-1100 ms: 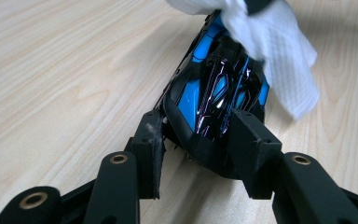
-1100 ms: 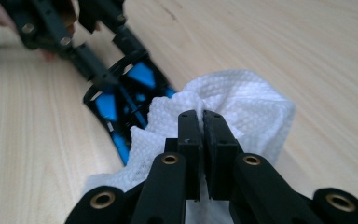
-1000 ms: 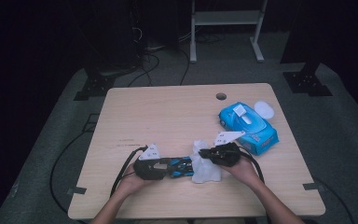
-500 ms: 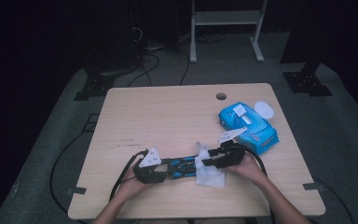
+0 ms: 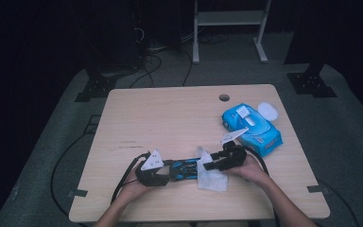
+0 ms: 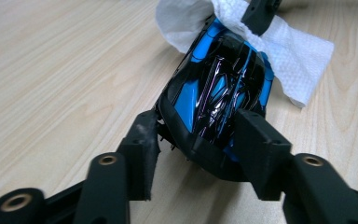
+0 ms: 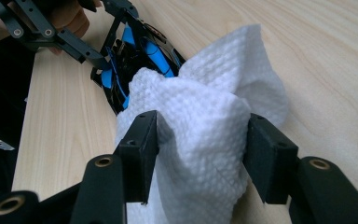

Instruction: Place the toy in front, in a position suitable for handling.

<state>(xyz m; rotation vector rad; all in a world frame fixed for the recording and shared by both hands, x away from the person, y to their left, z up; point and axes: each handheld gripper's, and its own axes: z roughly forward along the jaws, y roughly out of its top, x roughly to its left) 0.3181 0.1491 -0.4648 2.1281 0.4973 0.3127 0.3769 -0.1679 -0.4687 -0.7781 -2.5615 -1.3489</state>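
Down near the front edge of the wooden table [image 5: 170, 113], a person holds a blue and black toy car [image 5: 185, 170] between two grippers. The left gripper [image 5: 170, 171] has the near end of the car between its jaws; they have just been opening, and in the left gripper view the right pad [image 6: 256, 144] lies against the car's body while the left pad [image 6: 144, 144] stands a sliver off it, so the grip looks loose rather than tight. The right gripper [image 5: 207, 166] comes in from the opposite side, its jaws spread fairly wide around a bunched white paper towel [image 7: 205, 140] that is draped over the far end of the car. Its jaws have also just been opening, and the towel fills the gap between them; whether the pads press on it cannot be told. Farther back on the right of the table lies a blue pack of wipes [image 5: 251, 126], well apart from the car.
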